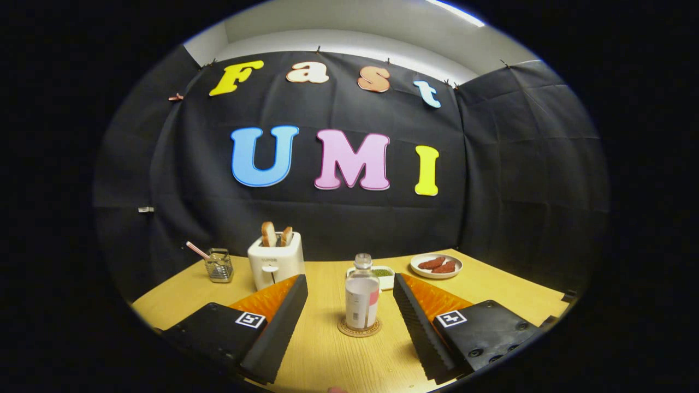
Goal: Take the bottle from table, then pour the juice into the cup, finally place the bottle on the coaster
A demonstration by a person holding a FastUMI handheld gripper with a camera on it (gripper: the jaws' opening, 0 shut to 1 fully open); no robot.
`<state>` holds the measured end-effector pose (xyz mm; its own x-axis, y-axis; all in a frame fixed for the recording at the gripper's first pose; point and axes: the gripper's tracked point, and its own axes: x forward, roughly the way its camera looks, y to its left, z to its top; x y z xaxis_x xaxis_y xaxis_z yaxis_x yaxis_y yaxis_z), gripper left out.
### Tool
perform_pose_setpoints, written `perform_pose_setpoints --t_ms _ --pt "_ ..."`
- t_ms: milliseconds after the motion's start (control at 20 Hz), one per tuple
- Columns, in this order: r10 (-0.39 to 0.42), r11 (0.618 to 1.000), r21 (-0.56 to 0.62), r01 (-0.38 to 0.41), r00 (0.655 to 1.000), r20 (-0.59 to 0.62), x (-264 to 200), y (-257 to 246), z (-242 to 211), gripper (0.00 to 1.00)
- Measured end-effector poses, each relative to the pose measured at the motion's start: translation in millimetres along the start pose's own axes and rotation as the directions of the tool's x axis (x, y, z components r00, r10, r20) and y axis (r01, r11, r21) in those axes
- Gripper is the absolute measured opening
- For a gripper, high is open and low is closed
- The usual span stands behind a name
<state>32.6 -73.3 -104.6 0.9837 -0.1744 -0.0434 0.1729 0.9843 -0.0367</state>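
Gripper view: gripper [349,305] spread wide, clear of bottle [361,293] standing on coaster [359,328] between fingers; best withdrawn straight back.

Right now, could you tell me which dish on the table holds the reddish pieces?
The round plate beyond the open gripper; the small square dish behind the bottle holds something green.

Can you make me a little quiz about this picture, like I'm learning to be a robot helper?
1. True or false: the bottle stands upright on the coaster.
2. What sticks out of the toaster?
3. Is the claw A) shut on the bottle, or B) open with the bottle between its fingers, untouched?

Key: 1 true; 2 bread slices; 3 B.
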Motion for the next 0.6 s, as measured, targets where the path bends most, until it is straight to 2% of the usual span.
perform_pose_setpoints --t_ms 250,600 --pt "0.083 0.996 0.02 -0.083 0.996 0.036 -29.5 16.1 51.3 0.97" --pt "0.206 0.976 0.066 -0.207 0.978 0.024 -64.6 36.4 86.1 0.97"
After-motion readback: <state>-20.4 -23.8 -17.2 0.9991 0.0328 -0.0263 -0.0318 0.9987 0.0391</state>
